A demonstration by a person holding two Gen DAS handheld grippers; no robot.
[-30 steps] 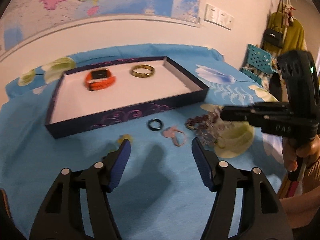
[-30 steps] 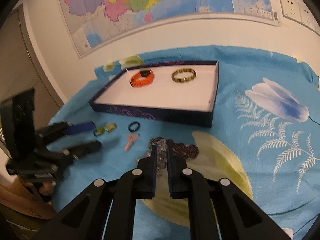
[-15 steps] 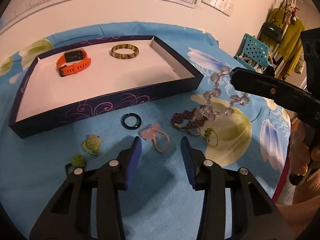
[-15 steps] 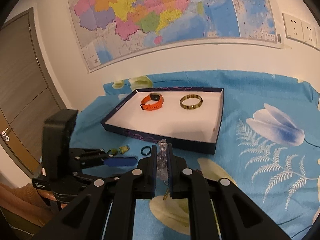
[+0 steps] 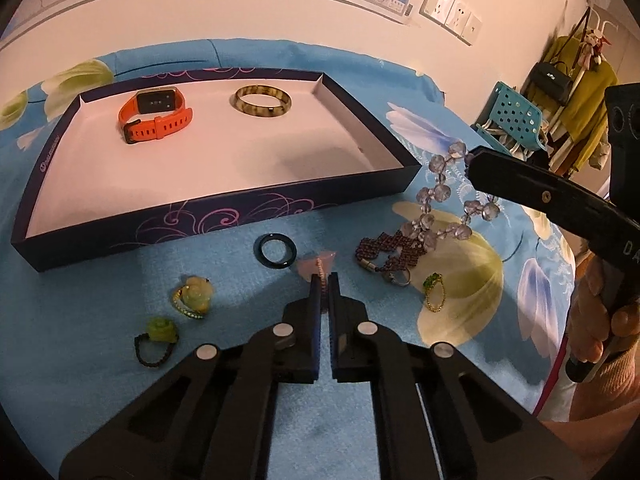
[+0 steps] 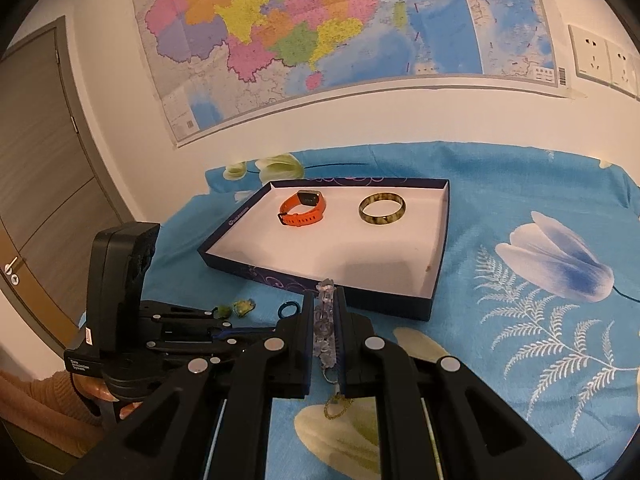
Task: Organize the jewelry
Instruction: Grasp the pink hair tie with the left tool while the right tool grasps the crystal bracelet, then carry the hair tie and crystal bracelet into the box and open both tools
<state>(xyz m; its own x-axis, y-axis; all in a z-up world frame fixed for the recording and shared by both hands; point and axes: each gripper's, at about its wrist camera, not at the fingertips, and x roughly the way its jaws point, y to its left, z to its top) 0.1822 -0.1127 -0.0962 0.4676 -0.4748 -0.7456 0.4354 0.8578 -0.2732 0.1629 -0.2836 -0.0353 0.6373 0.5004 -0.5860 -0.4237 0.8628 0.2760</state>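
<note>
- The left gripper (image 5: 324, 276) points down at the blue flowered cloth (image 5: 100, 368), and its jaws have just closed onto the pink corded charm (image 5: 318, 266), whose cord sits pinched between the tips.
- The right gripper (image 6: 324, 296) is clamped on the clear bead bracelet (image 5: 440, 200); in the left wrist view the strand hangs from its tips above the cloth, beside the near right corner of the tray (image 5: 224, 216).
- A hand (image 5: 600, 320) grasps the right gripper's handle at the right edge of that view.
- Inside the tray, an orange watch (image 5: 154, 116) and a mottled bangle (image 5: 262, 100) lie near the far wall, well apart; the rest of the white floor is bare.
- On the cloth in front of the tray lie a dark ring (image 5: 276, 252), a purple beaded bracelet (image 5: 392, 250), a green-stone chain (image 5: 434, 292) and two pale green flower pieces (image 5: 192, 294).
- The dark ring lies just beside the pinched charm, on its left.
</note>
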